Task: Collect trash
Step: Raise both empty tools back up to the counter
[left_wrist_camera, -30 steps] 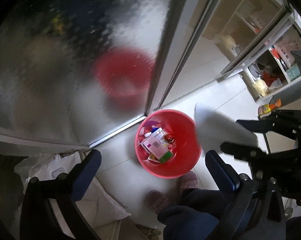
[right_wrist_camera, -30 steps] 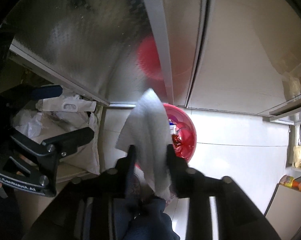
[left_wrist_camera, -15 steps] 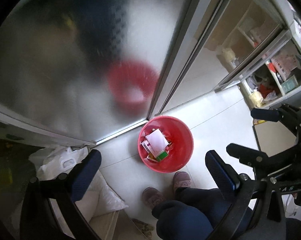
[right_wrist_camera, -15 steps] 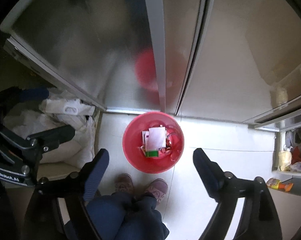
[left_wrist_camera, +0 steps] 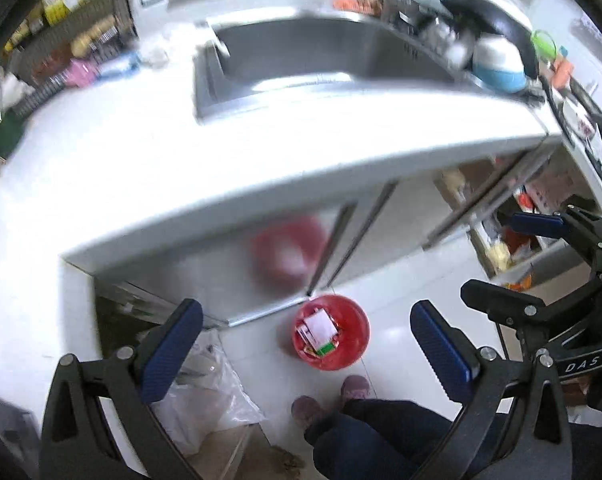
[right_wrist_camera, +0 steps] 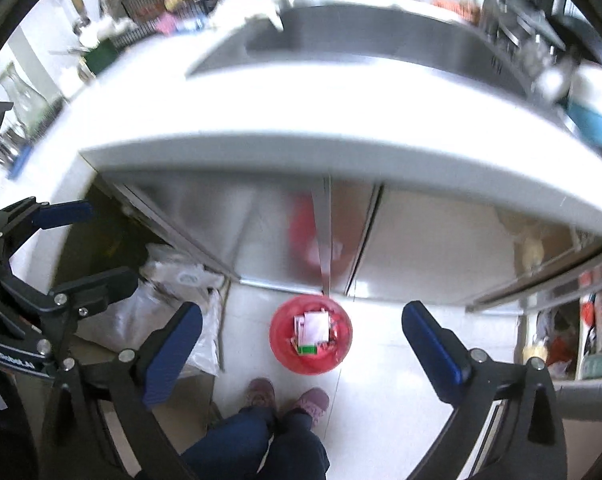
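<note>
A red trash bin stands on the white floor below the counter; it also shows in the right wrist view. A white tissue lies on top of packets inside it, also seen in the left wrist view. My left gripper is open and empty, high above the bin. My right gripper is open and empty, also high above the bin. The right gripper shows at the right of the left wrist view; the left gripper shows at the left of the right wrist view.
A white counter with a steel sink fills the upper view. Dishes and a blue pot stand right of the sink. Metal cabinet doors are below. A plastic bag lies at the left. The person's feet are by the bin.
The right gripper opened and the white tissue dropped into the red bin. Both grippers then rose, so the counter and sink came into view.
</note>
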Action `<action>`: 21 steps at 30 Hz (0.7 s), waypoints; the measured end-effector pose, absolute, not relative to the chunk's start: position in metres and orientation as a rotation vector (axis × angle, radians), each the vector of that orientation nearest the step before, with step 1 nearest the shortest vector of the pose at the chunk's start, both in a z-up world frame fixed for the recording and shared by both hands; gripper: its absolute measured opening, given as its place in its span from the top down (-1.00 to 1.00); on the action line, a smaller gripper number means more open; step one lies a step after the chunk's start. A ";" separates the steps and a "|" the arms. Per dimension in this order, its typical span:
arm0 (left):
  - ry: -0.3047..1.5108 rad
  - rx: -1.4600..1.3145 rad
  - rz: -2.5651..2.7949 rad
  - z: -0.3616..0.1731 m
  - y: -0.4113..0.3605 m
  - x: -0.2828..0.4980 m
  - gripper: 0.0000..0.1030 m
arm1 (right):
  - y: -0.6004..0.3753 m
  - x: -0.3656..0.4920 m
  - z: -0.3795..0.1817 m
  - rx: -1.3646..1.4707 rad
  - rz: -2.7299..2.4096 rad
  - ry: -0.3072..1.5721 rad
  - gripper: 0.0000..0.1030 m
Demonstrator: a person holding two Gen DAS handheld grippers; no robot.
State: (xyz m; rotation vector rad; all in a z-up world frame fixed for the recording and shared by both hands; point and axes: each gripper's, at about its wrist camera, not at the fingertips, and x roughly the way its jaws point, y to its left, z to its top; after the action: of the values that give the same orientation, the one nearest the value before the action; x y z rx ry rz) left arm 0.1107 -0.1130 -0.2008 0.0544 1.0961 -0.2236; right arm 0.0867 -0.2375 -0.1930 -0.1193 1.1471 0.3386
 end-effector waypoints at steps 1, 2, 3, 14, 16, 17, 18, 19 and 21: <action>1.086 0.049 -0.216 -0.188 -0.113 0.111 -1.00 | -0.238 0.087 -0.181 -0.126 0.340 1.135 -0.96; 1.079 0.046 -0.208 -0.177 -0.113 0.110 -1.00 | -0.239 0.088 -0.167 -0.133 0.345 1.117 -0.96; 1.070 0.042 -0.204 -0.165 -0.113 0.110 -1.00 | -0.238 0.091 -0.159 -0.138 0.348 1.107 -0.96; 0.973 0.063 -0.120 -0.074 -0.105 0.118 -1.00 | -0.225 0.101 -0.072 -0.175 0.399 0.976 -0.99; 0.963 0.060 -0.102 -0.066 -0.100 0.121 -1.00 | -0.219 0.106 -0.065 -0.177 0.412 0.943 -0.99; 0.959 0.058 -0.090 -0.063 -0.096 0.122 -1.00 | -0.216 0.109 -0.062 -0.181 0.416 0.927 -0.99; 0.956 0.054 -0.079 -0.061 -0.093 0.125 -1.00 | -0.213 0.113 -0.059 -0.184 0.421 0.916 -0.99; 0.957 0.052 -0.068 -0.059 -0.089 0.129 -1.00 | -0.209 0.118 -0.057 -0.182 0.431 0.907 -0.99; 0.960 0.052 -0.055 -0.055 -0.081 0.138 -1.00 | -0.203 0.128 -0.055 -0.180 0.438 0.900 -0.99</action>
State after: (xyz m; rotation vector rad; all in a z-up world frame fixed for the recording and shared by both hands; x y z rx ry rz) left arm 0.1376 -0.0815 -0.0550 0.0519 0.9604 -0.0554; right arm 0.1282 -0.2034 -0.0550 -0.1800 0.8999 0.4379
